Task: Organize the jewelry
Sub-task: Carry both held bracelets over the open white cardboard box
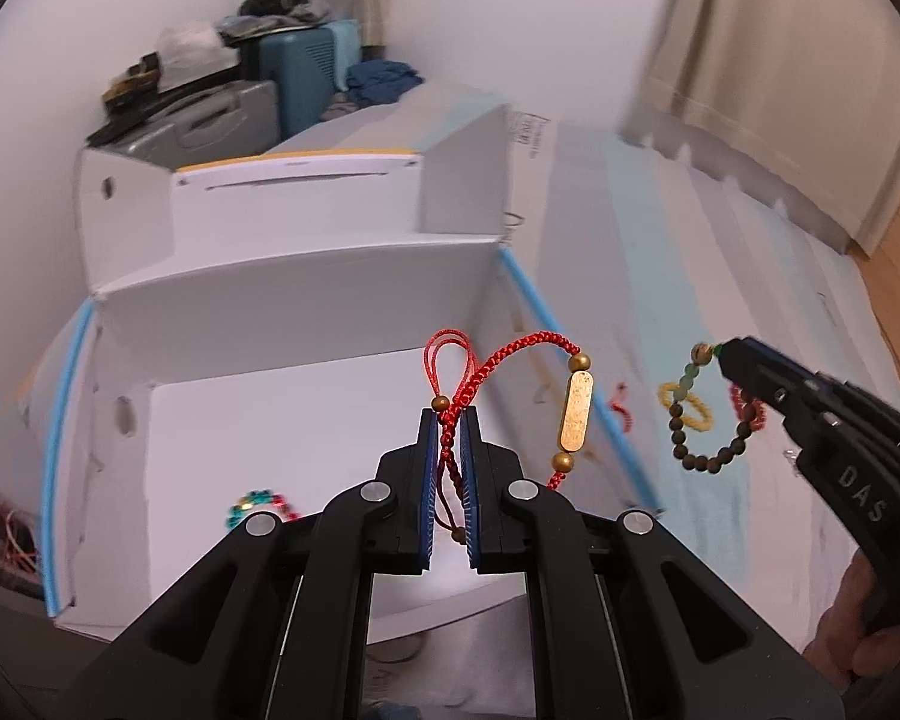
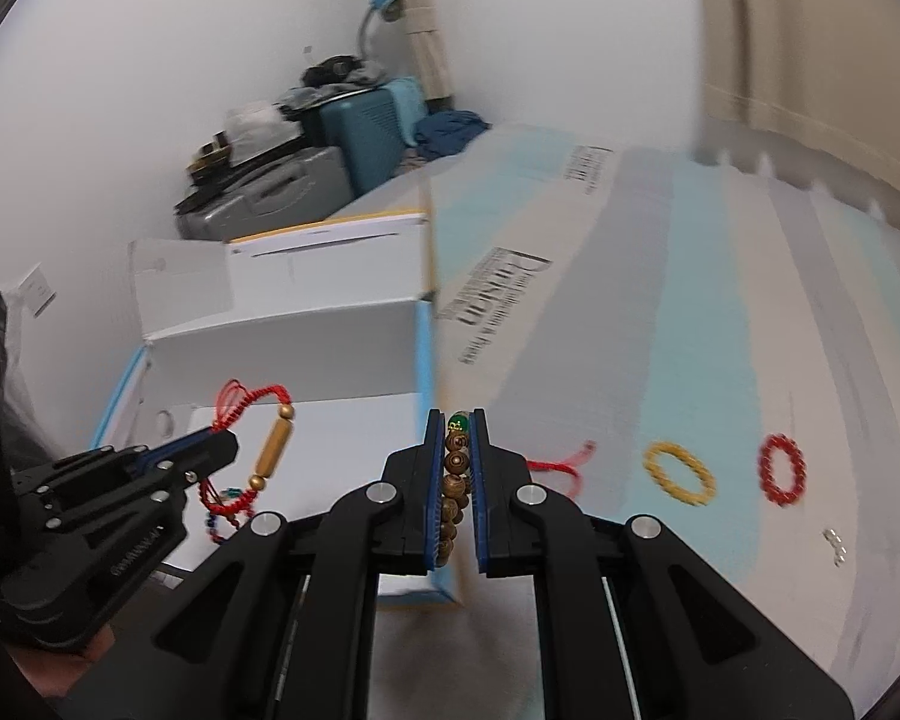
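My left gripper (image 1: 448,420) is shut on a red braided cord bracelet (image 1: 525,354) with a gold bar charm, held above the open white box (image 1: 282,312). It also shows in the right wrist view (image 2: 222,441). My right gripper (image 2: 455,420) is shut on a brown wooden bead bracelet (image 2: 455,480) with a green bead, which hangs from it in the left wrist view (image 1: 705,450). A multicoloured bead bracelet (image 1: 258,504) lies in the box. A yellow bracelet (image 2: 679,473), a red bead bracelet (image 2: 781,469) and a red cord (image 2: 561,468) lie on the flat cardboard.
The flat cardboard (image 2: 660,300) with pale blue stripes stretches to the right of the box. A small silver piece (image 2: 835,543) lies near its right side. Suitcases (image 2: 282,192) and clothes are piled at the far wall. Curtains (image 1: 780,60) hang at the right.
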Motion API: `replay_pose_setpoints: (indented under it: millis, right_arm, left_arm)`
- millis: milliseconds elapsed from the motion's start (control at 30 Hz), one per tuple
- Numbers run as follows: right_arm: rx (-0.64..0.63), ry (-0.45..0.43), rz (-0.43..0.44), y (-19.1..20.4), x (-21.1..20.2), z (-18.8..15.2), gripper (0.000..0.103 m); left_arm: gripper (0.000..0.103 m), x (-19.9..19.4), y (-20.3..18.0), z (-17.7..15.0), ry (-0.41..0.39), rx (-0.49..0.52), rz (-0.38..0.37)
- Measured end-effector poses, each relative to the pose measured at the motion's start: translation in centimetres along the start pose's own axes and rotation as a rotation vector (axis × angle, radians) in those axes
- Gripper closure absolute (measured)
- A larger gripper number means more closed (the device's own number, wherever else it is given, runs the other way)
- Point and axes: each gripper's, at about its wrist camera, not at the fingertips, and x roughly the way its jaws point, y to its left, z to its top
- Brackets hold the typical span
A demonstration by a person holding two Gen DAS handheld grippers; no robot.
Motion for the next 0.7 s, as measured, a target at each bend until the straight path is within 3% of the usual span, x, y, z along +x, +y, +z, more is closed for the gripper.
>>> replay_pose_setpoints:
  millis: [333,700]
  right_arm:
    - [-0.087,0.058,0.085,6.2,3.1,0.1,0.096]
    - [-0.13,0.206,0.095,8.5,8.4,-1.3,0.096]
  left_arm:
    - [0.097,0.0,6.0,-1.1,0.027,-0.059,0.077]
    - [0.096,4.1,9.4,-3.1,0.161,-0.097,0.127]
